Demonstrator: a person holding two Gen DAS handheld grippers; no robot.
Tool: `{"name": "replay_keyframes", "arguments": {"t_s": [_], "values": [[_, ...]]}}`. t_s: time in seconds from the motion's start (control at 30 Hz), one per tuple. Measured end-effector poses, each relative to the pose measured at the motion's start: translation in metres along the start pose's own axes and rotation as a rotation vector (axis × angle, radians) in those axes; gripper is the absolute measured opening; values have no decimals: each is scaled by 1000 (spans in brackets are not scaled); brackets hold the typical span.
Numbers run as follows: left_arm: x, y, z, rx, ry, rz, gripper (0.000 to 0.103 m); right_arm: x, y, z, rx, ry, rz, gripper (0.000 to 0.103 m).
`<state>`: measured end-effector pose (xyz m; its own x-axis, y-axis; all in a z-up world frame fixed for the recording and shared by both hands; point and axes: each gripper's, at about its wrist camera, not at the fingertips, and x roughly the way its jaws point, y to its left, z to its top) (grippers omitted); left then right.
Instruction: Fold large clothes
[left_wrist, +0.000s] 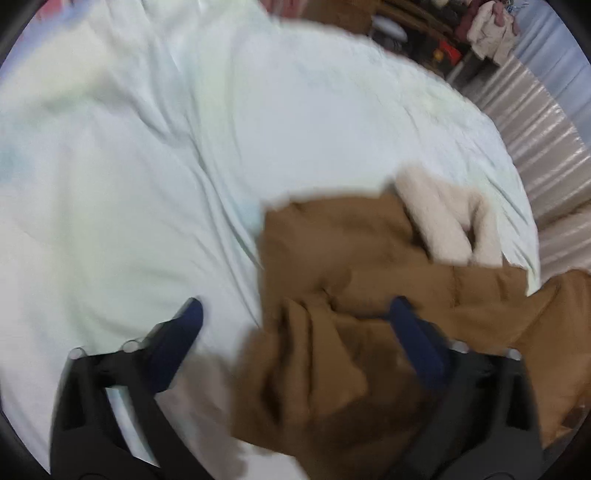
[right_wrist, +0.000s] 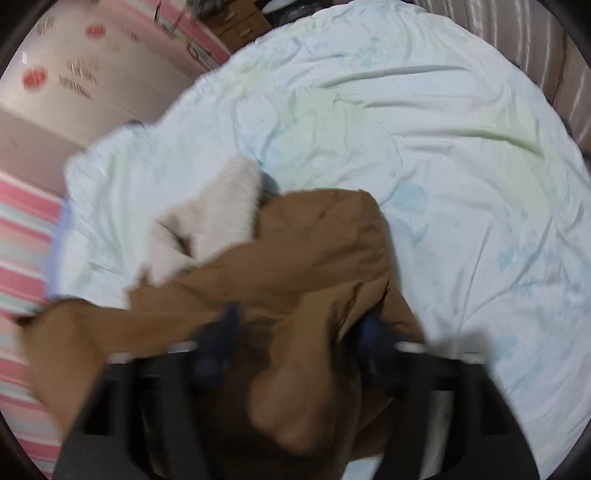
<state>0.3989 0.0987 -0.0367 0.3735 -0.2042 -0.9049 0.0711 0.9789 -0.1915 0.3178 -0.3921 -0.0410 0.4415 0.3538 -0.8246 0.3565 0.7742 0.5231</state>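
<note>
- Though both views are blurred, the brown coat with its cream lining lies bunched on the bed, low in each frame.
- No writing is readable anywhere.
- The left gripper is spread wide, gripping nothing.
- The right gripper straddles coat folds; whether it grips, I cannot tell.

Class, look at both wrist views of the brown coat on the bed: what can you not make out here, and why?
- Coat shape, left view: blurred, crumpled, cut off by the lower edge.
- Right gripper grip, right view: fingers smeared by motion, cloth bunched between them; open or shut unclear.
- Cream lining: collar or hood, too blurred to tell.
- Bed edges: cut off by the fisheye rim.
- Left gripper: jaws wide apart, holding nothing.
</note>
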Motion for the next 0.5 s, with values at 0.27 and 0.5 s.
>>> {"name": "replay_keyframes", "arguments": {"t_s": [0.27, 0.5], "values": [[-62, 8, -16, 44, -106, 26, 100, -85, 8, -18, -84, -216, -89, 94], [-84, 4, -89, 60, -224, -55, 100, -96, 7, -91, -249, -365, -108, 94]]}}
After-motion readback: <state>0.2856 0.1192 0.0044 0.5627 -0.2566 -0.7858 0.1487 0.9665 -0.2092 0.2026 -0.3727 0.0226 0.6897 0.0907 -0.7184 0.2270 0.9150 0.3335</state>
